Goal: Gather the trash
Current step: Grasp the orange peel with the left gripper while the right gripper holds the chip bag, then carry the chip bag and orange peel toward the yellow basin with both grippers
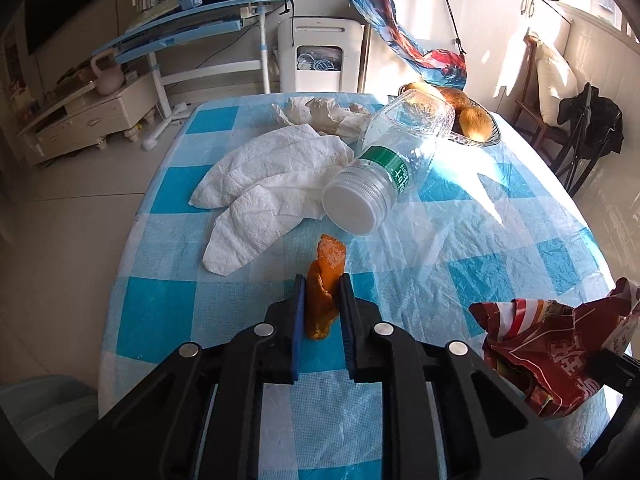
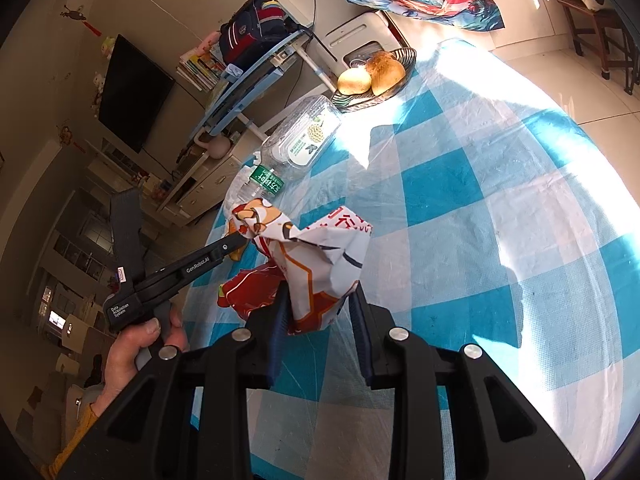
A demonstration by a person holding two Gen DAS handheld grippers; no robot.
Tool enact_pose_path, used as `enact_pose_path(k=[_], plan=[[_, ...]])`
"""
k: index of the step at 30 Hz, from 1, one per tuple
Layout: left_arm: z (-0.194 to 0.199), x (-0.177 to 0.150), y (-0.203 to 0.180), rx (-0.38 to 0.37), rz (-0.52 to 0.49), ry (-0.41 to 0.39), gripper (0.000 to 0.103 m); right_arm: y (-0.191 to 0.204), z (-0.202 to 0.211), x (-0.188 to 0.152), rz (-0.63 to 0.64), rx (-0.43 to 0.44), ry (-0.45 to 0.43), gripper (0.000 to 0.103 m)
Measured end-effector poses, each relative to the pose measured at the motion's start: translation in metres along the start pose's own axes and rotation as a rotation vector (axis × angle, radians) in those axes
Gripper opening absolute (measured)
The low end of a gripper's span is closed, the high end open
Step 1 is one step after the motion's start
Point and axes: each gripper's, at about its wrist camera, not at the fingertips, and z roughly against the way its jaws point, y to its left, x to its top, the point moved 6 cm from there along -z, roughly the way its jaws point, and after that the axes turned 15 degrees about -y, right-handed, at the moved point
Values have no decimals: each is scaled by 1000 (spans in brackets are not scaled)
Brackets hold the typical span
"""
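My left gripper (image 1: 322, 280) is shut on an orange peel (image 1: 322, 292), which sticks forward from between the fingers above the checkered tablecloth (image 1: 460, 240). My right gripper (image 2: 318, 294) is shut on a crumpled red and white snack bag (image 2: 320, 264) and holds it over the table; the bag also shows in the left wrist view (image 1: 556, 340). An empty clear plastic bottle (image 1: 384, 164) with a green label lies on its side ahead of the peel. White paper towels (image 1: 268, 184) lie to its left, with crumpled tissue (image 1: 320, 114) behind.
A basket of bread rolls (image 1: 468, 120) stands at the table's far edge. A blue desk (image 1: 192, 28), a white appliance (image 1: 320, 56) and a wooden chair (image 1: 560, 92) stand on the floor beyond. The left gripper's body (image 2: 180, 276) and the hand holding it show in the right wrist view.
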Motion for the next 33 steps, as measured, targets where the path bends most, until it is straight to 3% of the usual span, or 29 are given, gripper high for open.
enact_pose_path(k=[16,33], plan=[[96,-18,6,20,116,-62,16,24,27,-5,41,25,-35,30],[163,-34,-12,23,124,-96,16,36,56,-7,93,30,-68,30]])
